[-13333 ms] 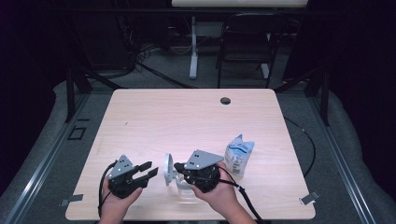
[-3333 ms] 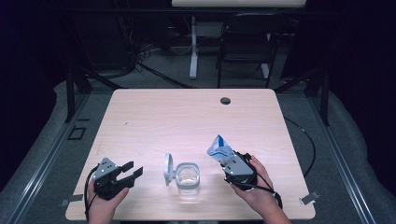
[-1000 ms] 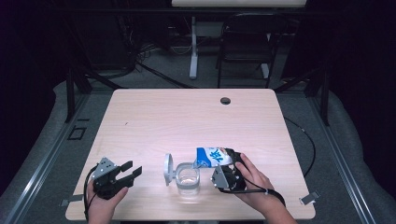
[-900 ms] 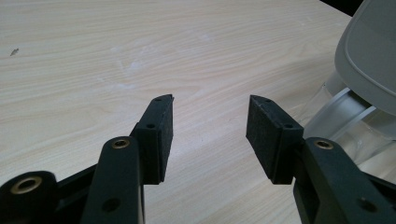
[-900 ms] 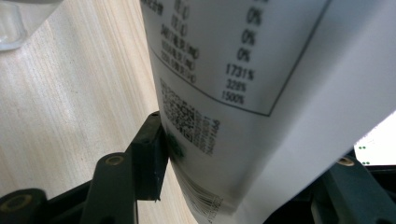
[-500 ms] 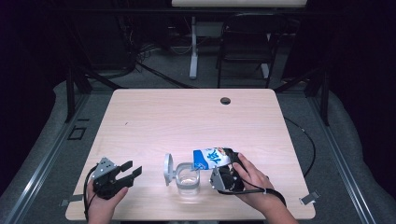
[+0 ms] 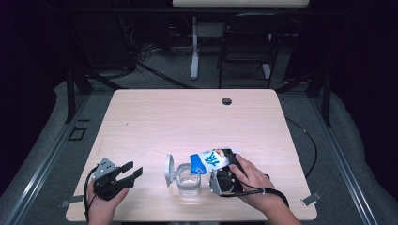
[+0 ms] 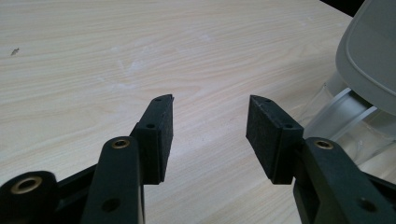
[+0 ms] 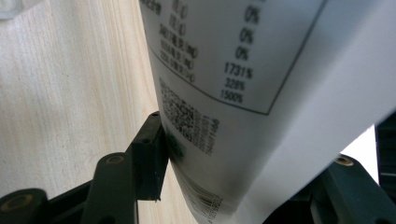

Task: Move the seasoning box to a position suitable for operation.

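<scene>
Blue-and-white pouch gripped in right claw, tipped sideways over clear plastic jar, lid off on light wooden table. Pour seems underway, unfinished. Left claw open, empty, apart.

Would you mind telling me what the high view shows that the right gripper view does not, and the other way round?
High view alone: the left tongs, open and idle near the table's front left; the clear container with its grey lid hinged up; and the packet's blue end tipped over that container. Right gripper view alone: the packet's white back, with a printed percentage table and a barcode. Both share: the packet clamped in the right tongs, and the wooden table.
</scene>
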Demonstrator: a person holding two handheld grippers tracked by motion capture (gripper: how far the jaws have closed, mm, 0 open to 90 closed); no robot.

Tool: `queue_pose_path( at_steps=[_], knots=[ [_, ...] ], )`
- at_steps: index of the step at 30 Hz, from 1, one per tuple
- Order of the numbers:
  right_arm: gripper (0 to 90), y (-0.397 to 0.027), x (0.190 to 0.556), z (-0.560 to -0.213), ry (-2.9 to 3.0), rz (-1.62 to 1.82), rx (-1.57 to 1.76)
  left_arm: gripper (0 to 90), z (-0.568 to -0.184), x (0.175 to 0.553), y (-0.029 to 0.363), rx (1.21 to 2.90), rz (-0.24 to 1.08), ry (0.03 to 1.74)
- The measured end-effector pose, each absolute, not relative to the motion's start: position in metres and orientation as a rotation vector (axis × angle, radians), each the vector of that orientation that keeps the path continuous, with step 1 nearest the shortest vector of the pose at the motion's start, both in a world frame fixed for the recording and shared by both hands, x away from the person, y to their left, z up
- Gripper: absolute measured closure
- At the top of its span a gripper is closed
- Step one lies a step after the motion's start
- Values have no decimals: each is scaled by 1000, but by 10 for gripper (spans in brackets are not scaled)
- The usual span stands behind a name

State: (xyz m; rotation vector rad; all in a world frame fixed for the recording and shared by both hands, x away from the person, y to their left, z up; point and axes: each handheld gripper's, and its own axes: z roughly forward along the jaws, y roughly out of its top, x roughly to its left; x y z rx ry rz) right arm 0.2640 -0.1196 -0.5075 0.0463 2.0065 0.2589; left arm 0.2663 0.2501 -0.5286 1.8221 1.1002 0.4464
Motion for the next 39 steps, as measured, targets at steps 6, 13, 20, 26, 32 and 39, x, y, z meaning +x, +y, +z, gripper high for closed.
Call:
queue_pose_path(
  at_steps=[6,13,20,26,32,39],
  knots=[
    [443,-118,265,-510,2003,251,19,516,-529,266,250,1817,444,1106],
    [443,-116,265,-509,1996,217,-16,517,-529,267,251,1818,445,1107],
    [445,-115,265,-508,1992,215,-20,516,-529,267,251,1816,444,1109],
    [446,-114,264,-507,1989,178,-46,517,-529,267,251,1819,446,1107],
    [446,-113,265,-507,1986,189,-53,516,-530,267,251,1815,444,1109],
    [448,-111,265,-506,1980,154,-65,516,-529,267,251,1820,446,1106]
  ],
)
